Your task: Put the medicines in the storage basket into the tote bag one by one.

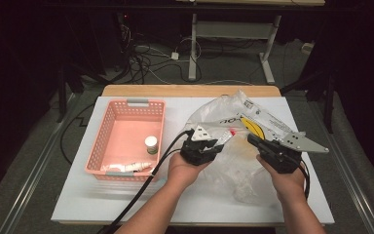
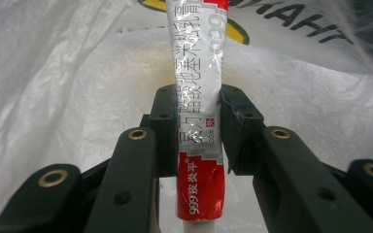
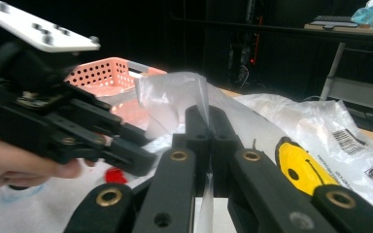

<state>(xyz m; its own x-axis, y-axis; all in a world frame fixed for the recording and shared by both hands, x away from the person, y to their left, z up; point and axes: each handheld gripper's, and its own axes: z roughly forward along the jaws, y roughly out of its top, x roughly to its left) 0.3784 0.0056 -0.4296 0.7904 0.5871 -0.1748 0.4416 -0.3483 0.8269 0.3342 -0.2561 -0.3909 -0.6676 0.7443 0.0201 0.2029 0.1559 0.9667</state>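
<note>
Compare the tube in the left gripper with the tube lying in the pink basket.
The tube in the left gripper is clamped between the jaws, off the table, over the plastic bag; the tube in the basket lies loose on the floor of the basket. The held one has a silver body with a red end; the basket one looks mostly white. Both are small squeeze tubes.

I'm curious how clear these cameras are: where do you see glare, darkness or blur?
High view: the white table is brightly lit, the room behind nearly black. Left gripper view: the tube between the jaws is sharp, with glare on its silver part and on the plastic bag. Right gripper view: the near left gripper looks soft, the background dark.
</note>
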